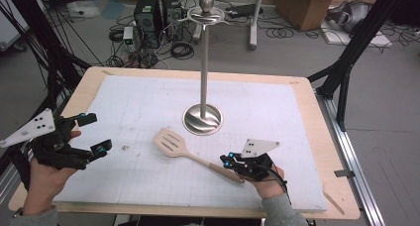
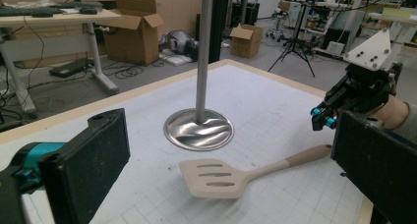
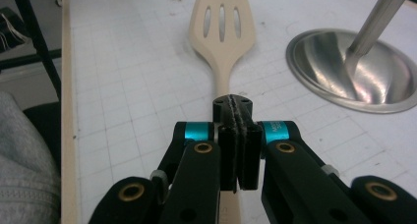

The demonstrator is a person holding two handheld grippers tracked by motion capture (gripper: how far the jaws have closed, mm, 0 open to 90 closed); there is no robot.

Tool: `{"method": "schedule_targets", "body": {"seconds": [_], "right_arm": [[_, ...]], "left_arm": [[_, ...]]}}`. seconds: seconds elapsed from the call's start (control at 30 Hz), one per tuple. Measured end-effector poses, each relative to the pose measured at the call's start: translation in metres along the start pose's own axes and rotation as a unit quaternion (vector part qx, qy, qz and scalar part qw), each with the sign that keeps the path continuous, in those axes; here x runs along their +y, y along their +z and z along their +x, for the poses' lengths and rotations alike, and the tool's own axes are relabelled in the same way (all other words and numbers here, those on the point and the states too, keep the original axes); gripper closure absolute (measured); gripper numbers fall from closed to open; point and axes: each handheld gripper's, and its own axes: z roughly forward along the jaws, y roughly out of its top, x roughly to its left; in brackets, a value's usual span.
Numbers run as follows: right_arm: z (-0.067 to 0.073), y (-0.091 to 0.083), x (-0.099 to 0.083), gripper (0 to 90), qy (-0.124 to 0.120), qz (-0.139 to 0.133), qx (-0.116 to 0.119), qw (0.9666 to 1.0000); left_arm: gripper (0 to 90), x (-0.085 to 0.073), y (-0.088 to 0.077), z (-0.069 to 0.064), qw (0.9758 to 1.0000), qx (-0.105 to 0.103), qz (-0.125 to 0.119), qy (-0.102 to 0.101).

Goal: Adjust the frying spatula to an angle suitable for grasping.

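Note:
A cream slotted spatula (image 1: 171, 142) lies flat on the white mat, head toward the far left and handle toward the near right. My right gripper (image 1: 230, 161) hovers low over the handle's near part, its jaws shut pad to pad with nothing between them. In the right gripper view the handle runs underneath the closed pads (image 3: 237, 108), and the spatula head (image 3: 222, 27) lies ahead. My left gripper (image 1: 95, 133) stands open at the mat's left edge, empty; its view shows the spatula (image 2: 214, 177) and the right gripper (image 2: 324, 118) across from it.
A steel utensil stand (image 1: 202, 119) with a round base and tall pole rises at the mat's middle, hooks (image 1: 206, 15) at its top. The white gridded mat (image 1: 148, 102) covers a wooden table (image 1: 327, 151). Cables, boxes and computers lie on the floor beyond.

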Motion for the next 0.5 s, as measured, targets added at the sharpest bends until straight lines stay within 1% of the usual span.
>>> {"method": "schedule_targets", "body": {"seconds": [0.1, 0.13, 0.2, 0.27, 0.37, 0.4, 0.43, 0.47, 0.5], "right_arm": [[0.001, 0.003, -0.002, 89.7, 0.0, 0.006, 0.005, 1.0], [0.002, 0.006, -0.004, 89.7, -0.004, 0.014, 0.007, 0.9999], [0.003, 0.01, -0.006, 89.7, -0.007, 0.017, 0.008, 0.9998], [0.003, 0.013, -0.008, 89.7, -0.005, 0.018, 0.012, 0.9998], [0.002, 0.014, -0.01, 89.7, -0.001, 0.016, 0.014, 0.9998], [0.002, 0.015, -0.012, 89.7, 0.003, 0.016, 0.017, 0.9997], [0.002, 0.016, -0.014, 89.7, 0.012, 0.014, 0.025, 0.9995], [0.002, 0.016, -0.014, 89.7, 0.012, 0.014, 0.025, 0.9995], [0.002, 0.018, -0.015, 89.7, 0.019, 0.017, 0.028, 0.9993]], "left_arm": [[1.7, -0.001, 0.0, 0.0, 1.0, 0.0, 0.0, -0.001], [1.7, -0.001, 0.0, 0.001, 1.0, 0.0, 0.001, 0.0], [1.7, -0.001, 0.001, 0.001, 1.0, -0.001, 0.003, -0.001], [1.7, -0.001, 0.002, 0.0, 1.0, 0.0, 0.004, -0.002], [1.7, -0.002, 0.002, 0.001, 1.0, -0.002, 0.005, -0.002], [1.7, -0.002, 0.003, 0.001, 1.0, -0.001, 0.005, -0.003], [1.7, -0.003, 0.003, 0.001, 1.0, 0.0, 0.005, -0.004], [1.7, -0.003, 0.003, 0.001, 1.0, -0.001, 0.006, -0.004], [1.7, -0.004, 0.003, 0.002, 1.0, 0.0, 0.007, -0.005]]}}
